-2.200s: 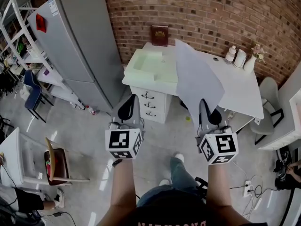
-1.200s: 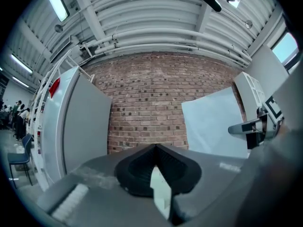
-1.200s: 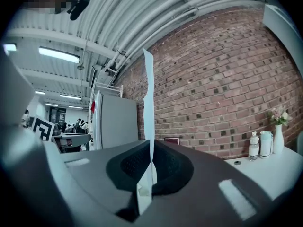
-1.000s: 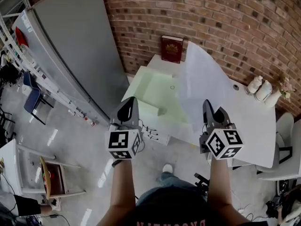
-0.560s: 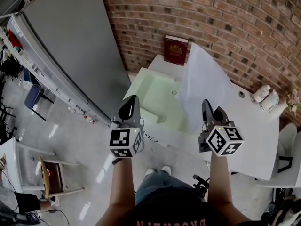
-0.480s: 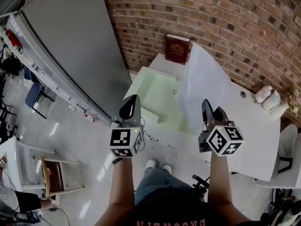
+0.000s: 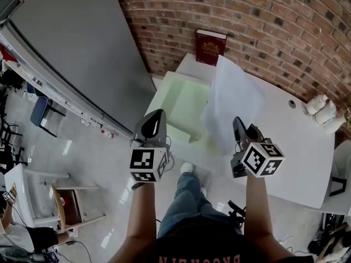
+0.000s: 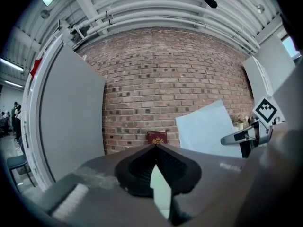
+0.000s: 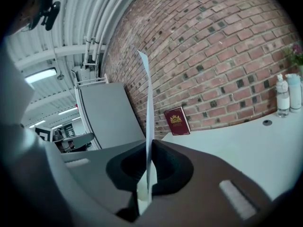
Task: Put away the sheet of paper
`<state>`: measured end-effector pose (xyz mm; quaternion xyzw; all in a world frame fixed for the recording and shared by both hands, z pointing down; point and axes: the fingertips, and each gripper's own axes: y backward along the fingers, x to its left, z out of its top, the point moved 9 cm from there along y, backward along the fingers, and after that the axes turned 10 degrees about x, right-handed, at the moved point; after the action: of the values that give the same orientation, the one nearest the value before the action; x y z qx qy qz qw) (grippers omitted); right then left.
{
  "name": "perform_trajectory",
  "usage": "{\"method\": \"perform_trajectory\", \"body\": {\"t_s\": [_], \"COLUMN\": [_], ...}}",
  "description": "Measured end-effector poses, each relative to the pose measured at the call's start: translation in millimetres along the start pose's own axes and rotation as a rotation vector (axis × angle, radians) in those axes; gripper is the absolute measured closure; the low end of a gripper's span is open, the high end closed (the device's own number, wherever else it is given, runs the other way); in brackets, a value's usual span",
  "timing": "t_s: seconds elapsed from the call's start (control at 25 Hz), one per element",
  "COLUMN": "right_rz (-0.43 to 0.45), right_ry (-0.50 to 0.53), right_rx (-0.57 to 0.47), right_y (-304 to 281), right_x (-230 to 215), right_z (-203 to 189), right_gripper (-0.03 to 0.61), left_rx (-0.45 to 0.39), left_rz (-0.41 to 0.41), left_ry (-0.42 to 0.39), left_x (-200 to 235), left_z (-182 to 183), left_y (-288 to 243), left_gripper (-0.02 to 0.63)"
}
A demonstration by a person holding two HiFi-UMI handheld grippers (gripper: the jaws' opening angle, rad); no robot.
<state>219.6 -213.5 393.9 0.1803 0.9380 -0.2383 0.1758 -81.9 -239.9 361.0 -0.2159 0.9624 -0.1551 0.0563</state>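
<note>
The sheet of paper (image 7: 229, 98) is white and stands upright above the white desk (image 7: 290, 141), its lower edge clamped in my right gripper (image 7: 237, 127). In the right gripper view the paper (image 9: 148, 112) shows edge on, rising from between the shut jaws of that gripper (image 9: 149, 144). My left gripper (image 7: 153, 126) hangs to the left, in front of a pale green tray (image 7: 181, 106). The left gripper (image 8: 155, 146) has its jaw tips together with nothing between them. From there the paper (image 8: 208, 129) shows to the right.
A red book (image 7: 210, 47) leans on the brick wall behind the desk. White bottles (image 7: 323, 108) stand at the desk's far right. A tall grey cabinet (image 7: 71, 43) stands to the left. The tray rests on a white drawer unit. Grey floor lies below.
The person has walked up to the desk, so the tray and desk now lie closer under both grippers. The paper stays upright in the right gripper. The left gripper stays shut.
</note>
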Motion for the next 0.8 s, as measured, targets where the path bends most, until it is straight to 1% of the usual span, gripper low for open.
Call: {"method": "perform_trajectory", "body": {"t_s": [0.24, 0.48, 0.6, 0.8], "right_rz": [0.009, 0.029, 0.027, -0.004], "right_ry": [-0.123, -0.208, -0.229, -0.25], "right_rx": [0.064, 0.174, 0.239, 0.331], "right_y": [-32.1, -59.6, -72.2, -84.9], "right_x": [-19.5, -34.2, -40.3, -50.0], "right_z": [-20.9, -42.7, -54.0, -68.3], "right_gripper": [0.577, 0.577, 0.577, 0.577], "left_rx": [0.05, 0.091, 0.103, 0.113], "left_rz": [-0.006, -0.02, -0.017, -0.016], "left_ry": [0.026, 0.043, 0.054, 0.066], "left_x": [16.3, 23.8, 28.7, 34.3], "left_z": [-16.4, -29.4, -34.6, -37.5], "left_y": [-22.0, -40.0, -47.9, -56.5], "left_gripper": [0.614, 0.614, 0.614, 0.614]}}
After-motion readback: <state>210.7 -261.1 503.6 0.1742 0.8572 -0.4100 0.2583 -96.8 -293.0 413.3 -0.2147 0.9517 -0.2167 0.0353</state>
